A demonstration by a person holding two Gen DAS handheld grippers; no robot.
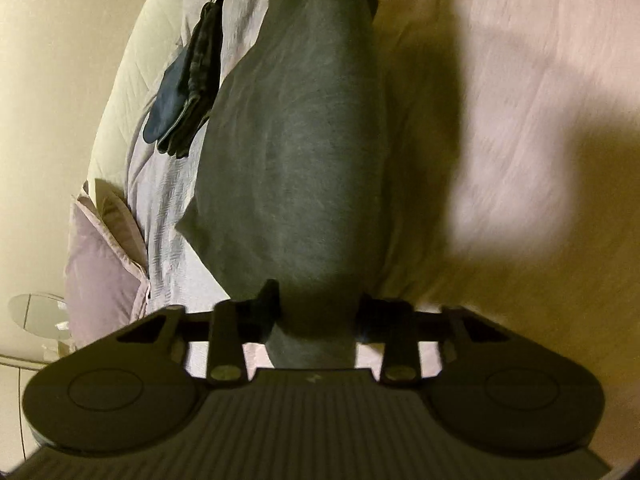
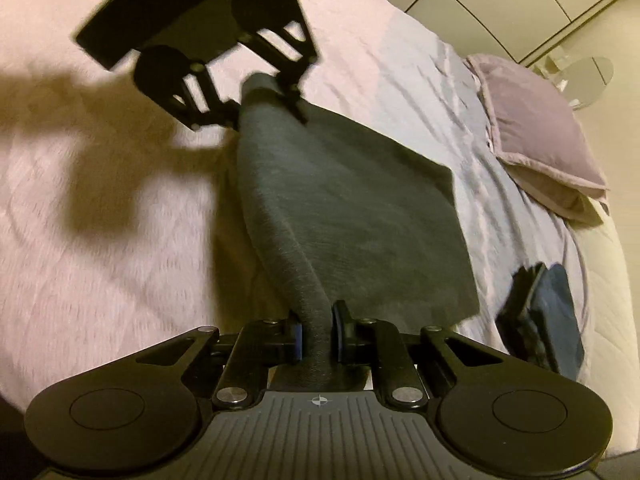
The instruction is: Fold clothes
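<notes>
1. The bed (image 2: 100, 220) fills both views, covered with a pale pink quilted spread; a lighter lilac sheet (image 2: 460, 128) lies across its far side in the right wrist view.
2. A dark grey garment (image 2: 360, 216) is stretched over the bed between the two grippers. One edge is bunched into a thick roll running from gripper to gripper, and the rest hangs down as a flat panel toward the lilac sheet.
3. The right gripper (image 2: 318, 338) is clamped on the near end of that rolled edge, the cloth pinched between its blue-padded fingers (image 2: 298, 340).
4. The left gripper (image 1: 318, 312) grips the other end of the grey garment (image 1: 296, 140), which rises straight out from between its fingers. From the right wrist view the left gripper (image 2: 266, 98) shows up blurred at the far end, its fingers closed on the roll.
5. A mauve cushion (image 2: 540, 140) rests near the bed's edge, well apart from the garment.
6. A small stack of dark folded clothes (image 2: 540, 316) sits on the lilac sheet, near the hanging panel but not touching it.
</notes>
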